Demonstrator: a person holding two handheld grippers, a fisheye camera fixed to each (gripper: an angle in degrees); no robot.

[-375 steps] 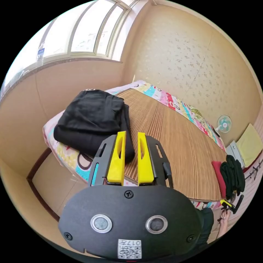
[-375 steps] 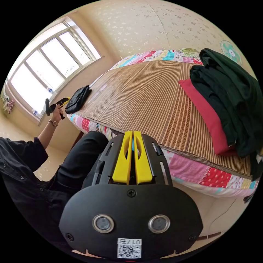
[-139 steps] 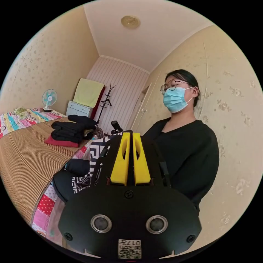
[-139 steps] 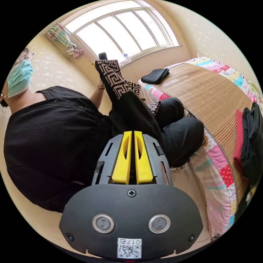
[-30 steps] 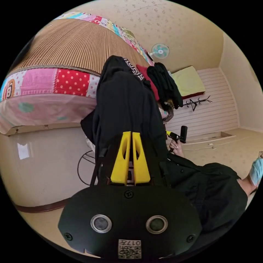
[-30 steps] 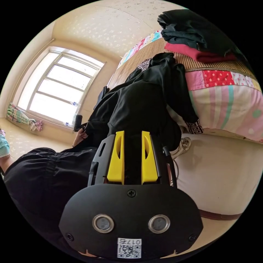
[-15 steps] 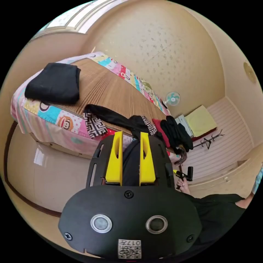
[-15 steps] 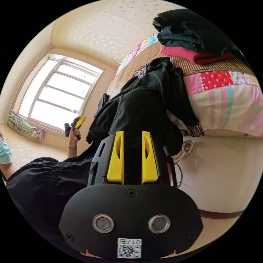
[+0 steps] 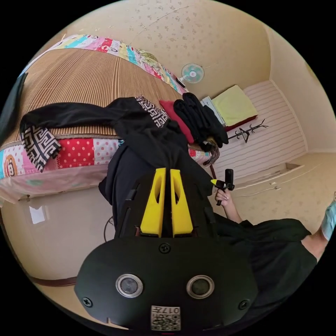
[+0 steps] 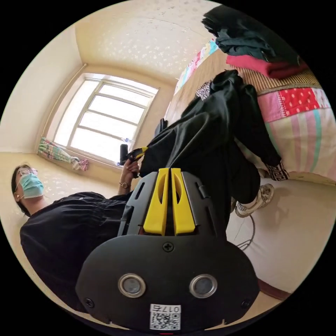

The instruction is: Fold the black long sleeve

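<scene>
Both grippers pinched on the black long sleeve (image 9: 147, 147), bed ahead.
Left gripper (image 9: 165, 175) and right gripper (image 10: 168, 175) clamp the near end; the rest drapes far onto the bed (image 9: 80, 154).

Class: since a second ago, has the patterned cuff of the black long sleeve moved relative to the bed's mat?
Yes. The black-and-white patterned cuff now hangs over the woven bamboo mat edge; before, that edge was bare.

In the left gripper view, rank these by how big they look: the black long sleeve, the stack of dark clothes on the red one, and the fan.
1. black long sleeve, though nearness to the camera enlarges it
2. stack of dark clothes
3. fan, farthest back
</scene>
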